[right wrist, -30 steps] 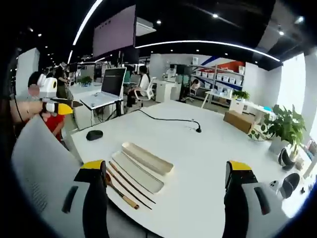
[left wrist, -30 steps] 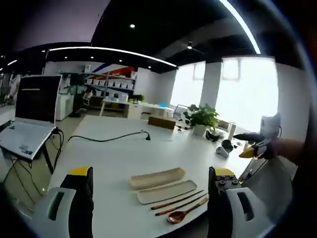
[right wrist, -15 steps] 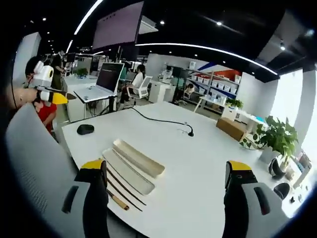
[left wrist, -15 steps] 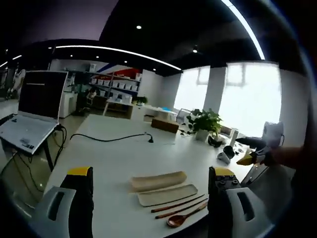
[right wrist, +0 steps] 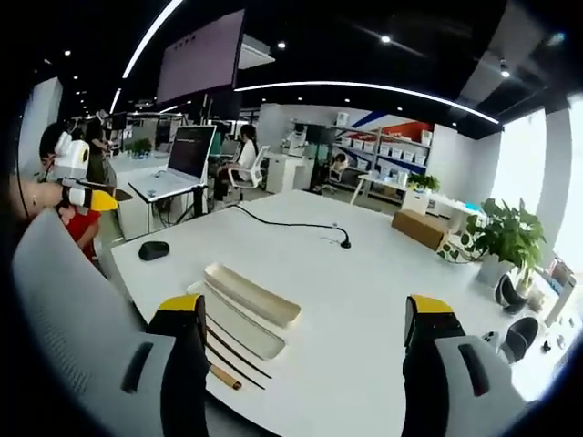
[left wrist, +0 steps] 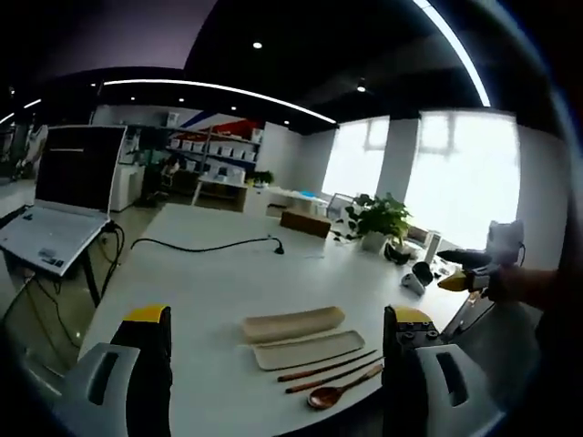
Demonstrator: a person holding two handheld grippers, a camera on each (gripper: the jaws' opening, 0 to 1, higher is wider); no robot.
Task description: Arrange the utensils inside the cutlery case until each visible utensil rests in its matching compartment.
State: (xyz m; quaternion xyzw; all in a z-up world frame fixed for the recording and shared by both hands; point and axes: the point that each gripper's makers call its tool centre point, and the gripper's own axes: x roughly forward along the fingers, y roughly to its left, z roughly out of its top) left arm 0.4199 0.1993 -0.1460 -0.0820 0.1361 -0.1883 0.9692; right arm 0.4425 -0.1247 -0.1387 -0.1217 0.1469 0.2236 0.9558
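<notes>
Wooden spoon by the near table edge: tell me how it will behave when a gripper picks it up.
The wooden spoon looks thin and rigid, so it should stay stiff and probably feel light. It lies flat on the smooth white table, so jaws may struggle to get under it and could slide it. Its bowl end probably outweighs the handle, so it may tilt.

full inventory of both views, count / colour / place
case halves: 2, beige, side by side near the table's front edge
chopsticks: 2, brown, beside the nearer half
spoon: 1, reddish brown, nearest the edge
table: 1, white
cable: 1, black, across the far table
mouse: 1, black, table corner
laptop: 1, white, on a stand beside the table
plant: 1, green, far end
box: 1, brown, far end
left gripper: jaws open, above the table
right gripper: jaws open, above the table
</notes>
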